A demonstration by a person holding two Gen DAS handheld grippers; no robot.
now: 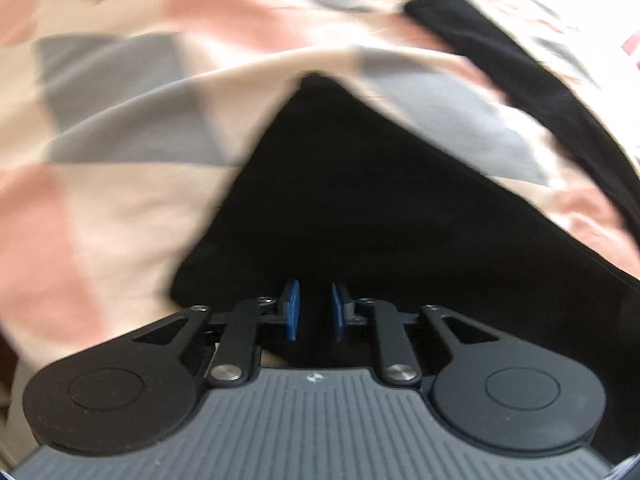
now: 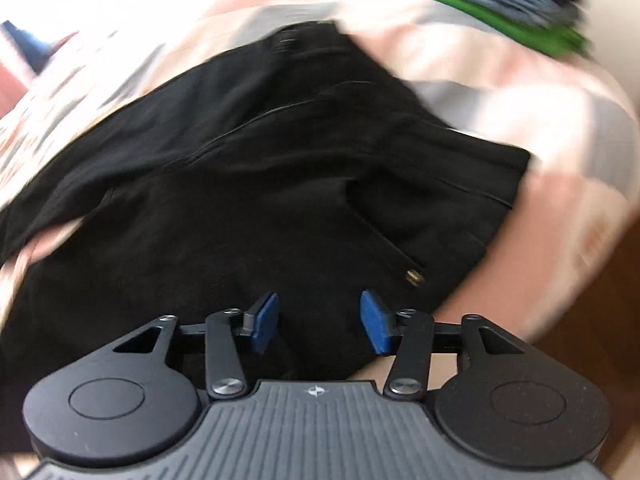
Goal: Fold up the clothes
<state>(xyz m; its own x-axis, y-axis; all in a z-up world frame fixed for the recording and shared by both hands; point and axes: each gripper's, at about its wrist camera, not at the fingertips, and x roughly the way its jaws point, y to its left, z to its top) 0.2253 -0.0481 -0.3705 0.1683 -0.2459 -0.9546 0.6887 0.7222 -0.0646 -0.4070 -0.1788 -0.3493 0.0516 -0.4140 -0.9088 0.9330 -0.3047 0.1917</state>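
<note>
Black trousers (image 2: 280, 168) spread on patchwork bedspread (image 1: 112, 128), brass rivet (image 2: 414, 278) showing. Left gripper (image 1: 315, 312) pinching 1 trouser corner between narrowed pads. Right gripper (image 2: 320, 326) spread wide over trousers. Folded stack (image 2: 500, 4) beyond trousers.

I see heavy motion blur in both views, blown-out glare top left on right cam, fisheye edges warped.

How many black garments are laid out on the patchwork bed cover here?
1: the black garment lies spread on the bed cover, under both claws; the left view shows its corner. More may be hidden in the folded stack at the far edge.
</note>
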